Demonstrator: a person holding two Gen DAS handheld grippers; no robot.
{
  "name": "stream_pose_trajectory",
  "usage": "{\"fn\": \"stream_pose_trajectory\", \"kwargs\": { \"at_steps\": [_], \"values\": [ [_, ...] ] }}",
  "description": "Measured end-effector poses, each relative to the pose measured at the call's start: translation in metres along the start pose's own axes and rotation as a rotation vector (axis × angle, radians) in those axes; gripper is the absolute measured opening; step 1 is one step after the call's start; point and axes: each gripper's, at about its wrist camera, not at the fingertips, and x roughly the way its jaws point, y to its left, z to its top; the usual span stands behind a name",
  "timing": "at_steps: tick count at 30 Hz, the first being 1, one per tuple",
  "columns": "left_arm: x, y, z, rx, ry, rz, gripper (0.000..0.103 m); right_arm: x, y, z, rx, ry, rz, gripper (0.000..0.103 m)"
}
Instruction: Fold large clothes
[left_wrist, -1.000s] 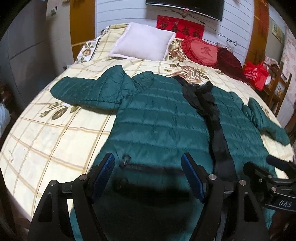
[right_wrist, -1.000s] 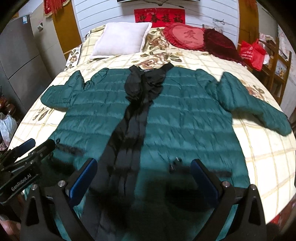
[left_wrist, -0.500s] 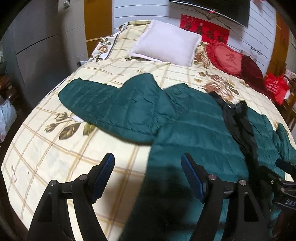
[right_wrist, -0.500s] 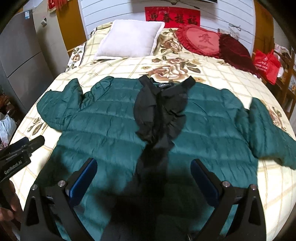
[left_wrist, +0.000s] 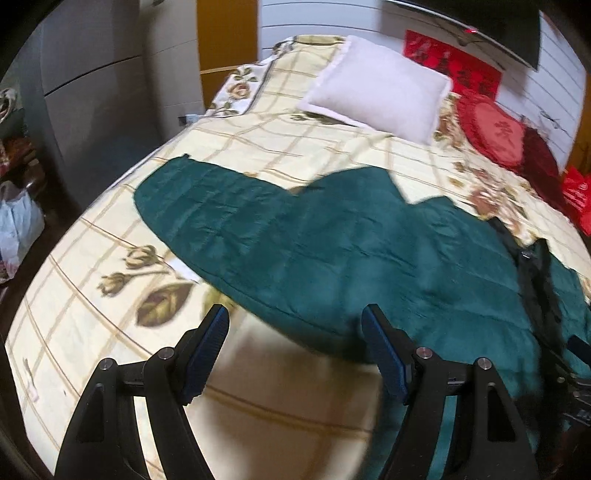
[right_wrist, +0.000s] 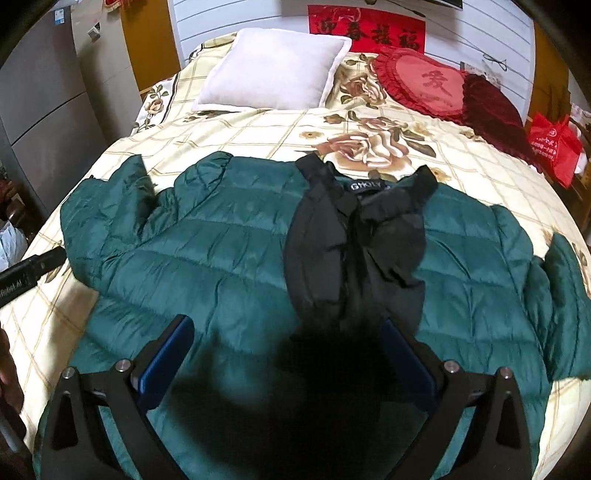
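Lying flat on bed (right_wrist: 258, 140), green jacket (right_wrist: 221, 258); left tongs (left_wrist: 295, 347) apart; right tongs (right_wrist: 288, 354) apart.

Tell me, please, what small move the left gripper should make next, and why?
Probably lower the left gripper onto the sleeve and close: its jaws stand open and empty just short of it, and the jacket lies flat, unfolded.

White pillow (right_wrist: 273, 74), red heart cushion (right_wrist: 428, 85), red bag (right_wrist: 552, 147)
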Motion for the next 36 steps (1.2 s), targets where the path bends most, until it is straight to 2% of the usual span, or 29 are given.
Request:
{"fn": "stream_pose_trajectory", "kwargs": {
  "at_steps": [5,14,20,27,28,30,32,35,36],
  "values": [
    [0.021,0.026,0.016,-0.038,0.007,0.038,0.069,0.012,-0.006,0.006,0.026,0.01,0.004,0.102],
    [0.068,0.108,0.054,-0.245,0.025,0.123,0.069,0.013,-0.006,0.004,0.025,0.017,0.031,0.102],
    [0.097,0.141,0.072,-0.342,0.029,0.175,0.069,0.01,0.0,0.005,0.003,0.015,0.047,0.102],
    [0.131,0.165,0.075,-0.485,0.064,0.147,0.068,0.007,0.003,0.005,0.004,0.013,0.068,0.102],
    [0.134,0.167,0.074,-0.497,0.066,0.134,0.066,0.007,0.003,0.004,0.001,0.014,0.069,0.102],
    [0.133,0.168,0.074,-0.503,0.019,0.113,0.052,0.007,0.005,0.003,-0.01,0.017,0.066,0.102],
    [0.135,0.171,0.074,-0.513,0.009,0.079,0.026,0.007,0.006,0.002,-0.017,0.019,0.065,0.102],
    [0.132,0.171,0.078,-0.507,0.004,0.047,0.008,0.008,0.004,0.001,-0.014,0.026,0.066,0.102],
    [0.128,0.17,0.079,-0.501,-0.011,0.045,0.006,0.008,0.003,0.001,-0.012,0.026,0.066,0.102]
  ]
}}
